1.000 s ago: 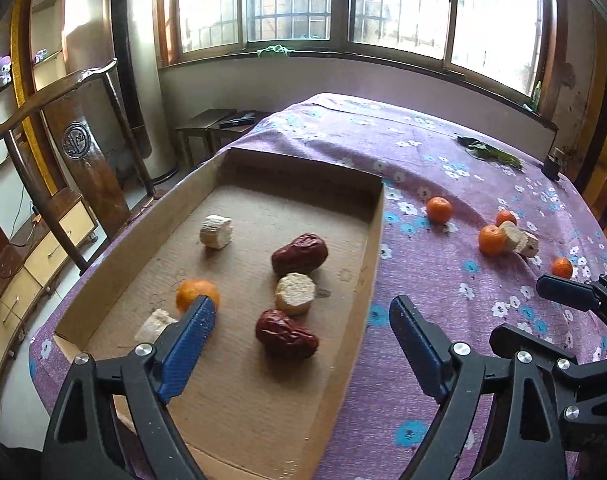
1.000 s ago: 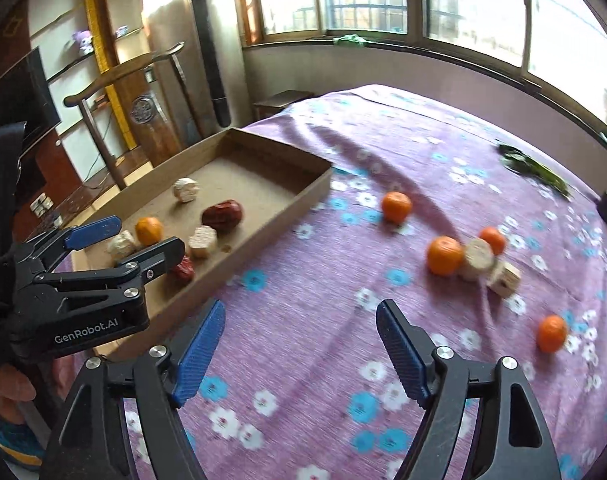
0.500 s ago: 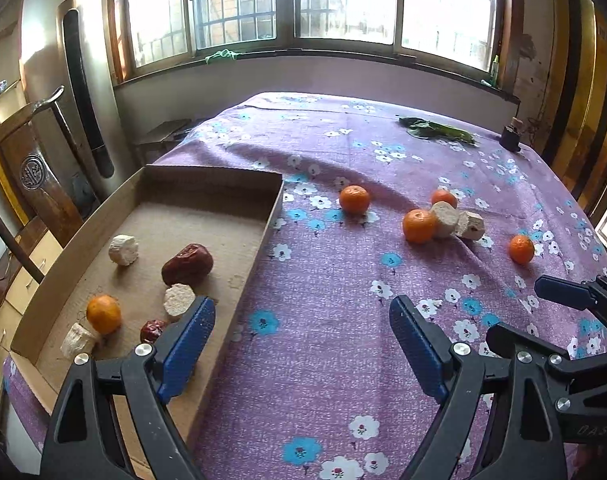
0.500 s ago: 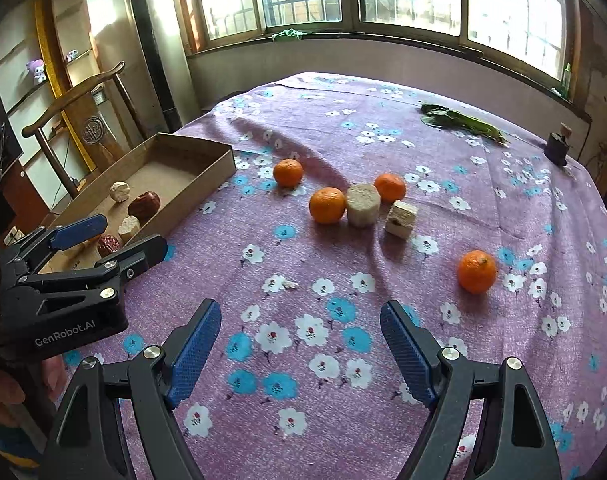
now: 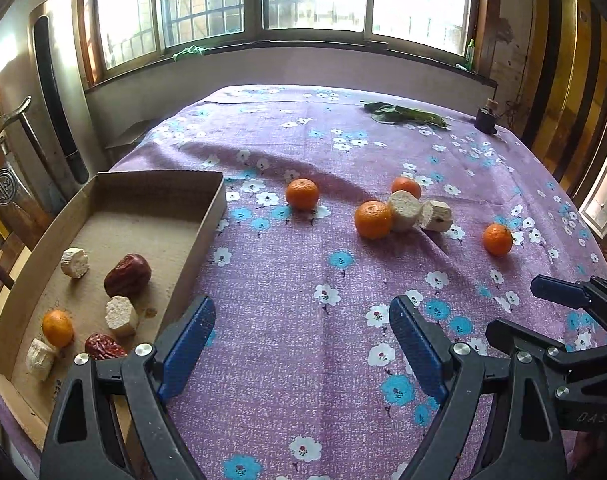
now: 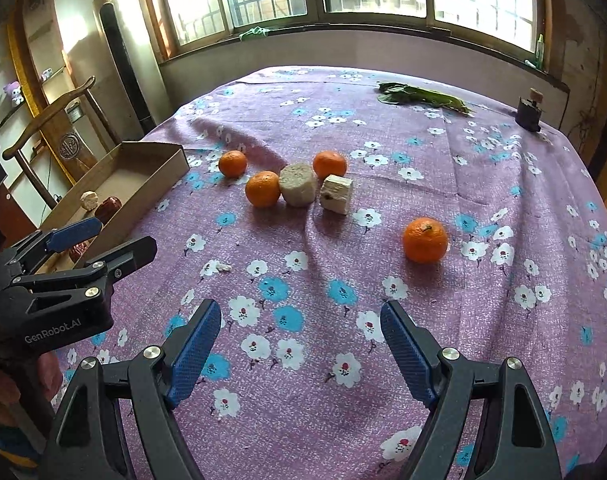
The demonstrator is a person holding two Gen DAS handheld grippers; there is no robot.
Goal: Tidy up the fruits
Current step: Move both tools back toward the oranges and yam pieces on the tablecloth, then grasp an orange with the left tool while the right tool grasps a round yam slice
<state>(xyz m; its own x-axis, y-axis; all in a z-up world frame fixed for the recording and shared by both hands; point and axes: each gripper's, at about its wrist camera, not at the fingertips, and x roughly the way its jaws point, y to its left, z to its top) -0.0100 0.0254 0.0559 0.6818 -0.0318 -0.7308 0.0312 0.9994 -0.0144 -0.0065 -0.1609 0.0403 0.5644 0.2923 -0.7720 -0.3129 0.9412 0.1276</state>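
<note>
While both claws gape empty, the right claw (image 6: pixel 300 346) sits low in frame, an orange (image 6: pixel 425 239) well above-right of it.

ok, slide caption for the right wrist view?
Open right gripper over floral tablecloth, facing four loose tangerines and two pale chunks; cardboard tray at left.

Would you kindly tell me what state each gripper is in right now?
Left gripper: open, holding nothing.
Right gripper: open, holding nothing.

Right tongs (image 6: pixel 299 344) gape over the purple floral-clothed counter (image 6: pixel 483 168), empty; round orange tangerine (image 6: pixel 425 239) sits just ahead.
</note>
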